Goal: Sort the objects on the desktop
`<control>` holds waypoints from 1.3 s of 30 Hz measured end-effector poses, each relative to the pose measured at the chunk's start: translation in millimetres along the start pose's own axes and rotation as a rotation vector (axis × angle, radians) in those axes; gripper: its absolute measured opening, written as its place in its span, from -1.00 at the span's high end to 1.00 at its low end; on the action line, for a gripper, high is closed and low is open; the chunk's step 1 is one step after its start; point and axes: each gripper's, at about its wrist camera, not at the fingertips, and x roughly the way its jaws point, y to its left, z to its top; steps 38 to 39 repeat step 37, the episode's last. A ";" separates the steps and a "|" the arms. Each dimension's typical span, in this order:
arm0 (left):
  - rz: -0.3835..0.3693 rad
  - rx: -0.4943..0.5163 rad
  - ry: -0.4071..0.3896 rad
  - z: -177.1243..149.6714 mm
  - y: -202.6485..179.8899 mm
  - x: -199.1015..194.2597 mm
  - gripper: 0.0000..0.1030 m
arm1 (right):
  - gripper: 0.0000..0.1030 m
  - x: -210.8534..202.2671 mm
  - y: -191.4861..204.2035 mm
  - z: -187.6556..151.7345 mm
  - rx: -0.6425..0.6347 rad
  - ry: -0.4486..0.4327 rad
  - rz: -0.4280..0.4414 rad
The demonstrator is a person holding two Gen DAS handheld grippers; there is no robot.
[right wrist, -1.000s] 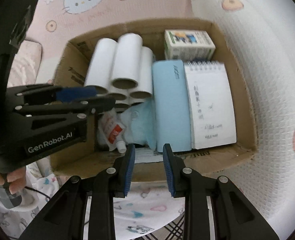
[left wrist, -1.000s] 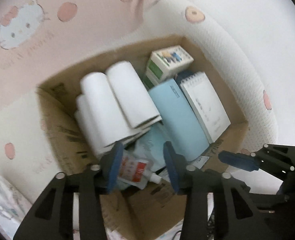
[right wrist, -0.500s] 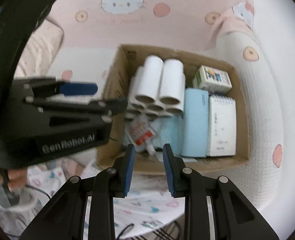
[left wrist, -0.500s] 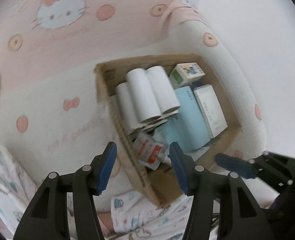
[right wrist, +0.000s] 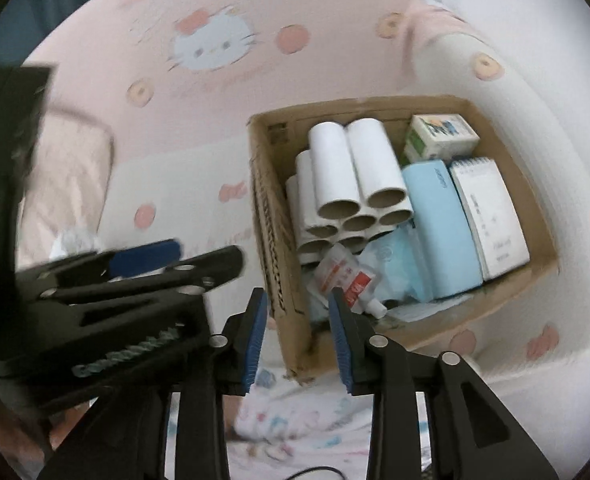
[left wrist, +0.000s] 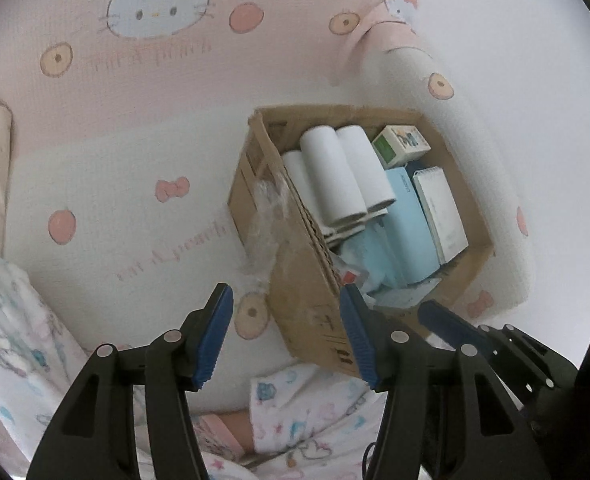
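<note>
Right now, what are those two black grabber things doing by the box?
A person holds both grippers above a cardboard box packed with white tubes, a notepad and a glue pouch. The left gripper is wide open and empty. The right gripper has just been opening, holding nothing.

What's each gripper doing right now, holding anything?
Left gripper: open wide, holding nothing.
Right gripper: jaws just opening, nothing between them.
</note>
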 end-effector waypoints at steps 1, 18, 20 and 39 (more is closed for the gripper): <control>0.007 0.004 -0.009 0.6 0.9 -3.1 -0.15 | 0.41 0.5 1.6 1.8 0.019 -0.009 -0.025; 0.104 0.078 -0.125 10.1 6.5 -49.3 -0.33 | -0.11 -31.9 -15.2 12.1 0.287 -0.121 -0.153; 0.087 0.090 -0.123 8.0 0.2 -48.1 -0.33 | -0.12 -38.3 -18.1 7.4 0.289 -0.120 -0.192; 0.048 0.152 -0.100 4.1 -17.2 -28.9 -0.34 | -0.15 -43.1 -36.0 3.6 0.323 -0.109 -0.289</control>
